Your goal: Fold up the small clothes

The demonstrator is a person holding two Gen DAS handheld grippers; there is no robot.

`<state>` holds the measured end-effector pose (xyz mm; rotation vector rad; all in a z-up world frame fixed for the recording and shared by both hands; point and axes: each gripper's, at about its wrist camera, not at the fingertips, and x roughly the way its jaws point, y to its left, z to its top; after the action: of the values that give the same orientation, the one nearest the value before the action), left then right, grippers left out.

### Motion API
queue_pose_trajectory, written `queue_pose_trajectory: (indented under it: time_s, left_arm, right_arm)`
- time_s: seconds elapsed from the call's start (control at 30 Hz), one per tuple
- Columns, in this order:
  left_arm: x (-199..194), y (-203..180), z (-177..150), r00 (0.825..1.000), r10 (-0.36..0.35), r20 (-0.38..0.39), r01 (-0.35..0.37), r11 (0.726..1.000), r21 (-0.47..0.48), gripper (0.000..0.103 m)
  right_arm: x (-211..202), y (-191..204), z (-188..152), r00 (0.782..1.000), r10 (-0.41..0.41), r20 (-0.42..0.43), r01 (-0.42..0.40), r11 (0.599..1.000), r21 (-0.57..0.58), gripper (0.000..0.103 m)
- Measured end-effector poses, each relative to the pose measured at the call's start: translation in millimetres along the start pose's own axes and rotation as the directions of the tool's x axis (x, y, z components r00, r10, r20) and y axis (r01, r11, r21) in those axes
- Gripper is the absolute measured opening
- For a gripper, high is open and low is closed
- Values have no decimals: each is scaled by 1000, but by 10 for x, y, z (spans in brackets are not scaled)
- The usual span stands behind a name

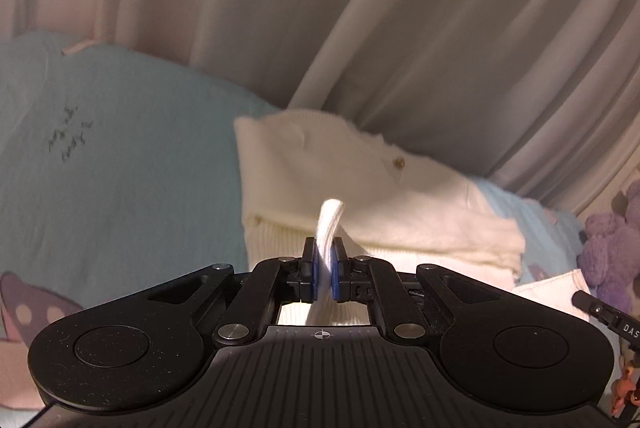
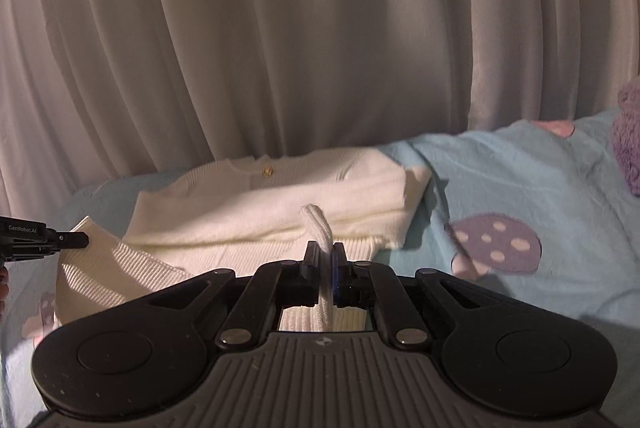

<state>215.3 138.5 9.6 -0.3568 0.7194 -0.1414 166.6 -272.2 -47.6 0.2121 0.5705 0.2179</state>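
A small cream knit sweater (image 2: 280, 196) with a little gold button (image 2: 266, 171), lying on a light blue blanket (image 2: 500, 164) with purple mushroom shapes, close to a pale curtain (image 2: 280, 28). Sleeves look tucked in already, so partly folded. Bottom ribbed edge (image 2: 104, 268) lifted up off the blanket, pinched at two spots. Left gripper (image 1: 325, 270) shut tight on a bunched bit of that edge, fingers (image 1: 308, 268) squeezing the cloth between blue pads. Right gripper (image 2: 326, 274) the same, holding its own bit of the edge. Two grips, one at each side, most likely to keep the edge straight and carry it up over the top half. A fluffy purple toy (image 2: 630, 132) off at the side, well apart from the sweater.
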Motion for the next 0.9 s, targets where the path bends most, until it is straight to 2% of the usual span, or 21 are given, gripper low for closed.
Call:
queue_pose_trajectory:
  time_s: [0.1, 0.17, 0.27, 0.4, 0.5, 0.53, 0.57, 0.6, 0.7, 0.77, 0.8, 0.9]
  left_arm:
    - [42, -51, 314, 995, 34, 89, -35, 999, 7, 8]
    - [184, -69, 481, 992, 37, 118, -37, 999, 1, 8]
    - [575, -70, 605, 995, 67, 78, -67, 998, -13, 8]
    - [1047, -50, 489, 995, 94, -19, -94, 995, 19, 10]
    - [1140, 6, 368, 996, 73, -46, -71, 997, 40, 20]
    - [1147, 38, 342, 997, 55, -48, -53, 998, 42, 30]
    - [1150, 54, 333, 998, 41, -51, -39, 998, 42, 35]
    - [1161, 66, 331, 998, 26, -58, -23, 999, 45, 36]
    - [1190, 63, 313, 997, 15, -81, -9, 997, 79, 34]
    - [1211, 72, 308, 995, 49, -89, -40, 994, 101, 13]
    - [1223, 63, 313, 994, 56, -91, -46, 993, 109, 8]
    - [1157, 31, 384, 997, 2, -79, 5, 996, 94, 7]
  right_arm:
    - [167, -5, 338, 996, -28, 85, 28, 1000, 3, 5]
    - [373, -13, 504, 993, -38, 109, 38, 999, 2, 5]
    - [836, -91, 597, 997, -61, 56, 60, 998, 19, 5]
    - [1393, -245, 453, 992, -89, -86, 93, 994, 51, 5]
    - [1490, -313, 344, 988, -92, -123, 99, 994, 53, 7]
    - [1479, -341, 336, 990, -80, -120, 89, 994, 71, 9]
    - [1458, -374, 322, 991, -61, -120, 71, 994, 86, 11]
    - [1459, -393, 321, 992, -46, -119, 57, 994, 91, 11]
    - [1493, -348, 313, 992, -33, -119, 41, 997, 62, 11]
    - [1503, -239, 291, 992, -52, -117, 54, 998, 18, 8]
    - [1509, -190, 296, 991, -74, -113, 74, 997, -6, 6]
    - [1423, -71, 340, 993, -104, -52, 101, 992, -70, 5]
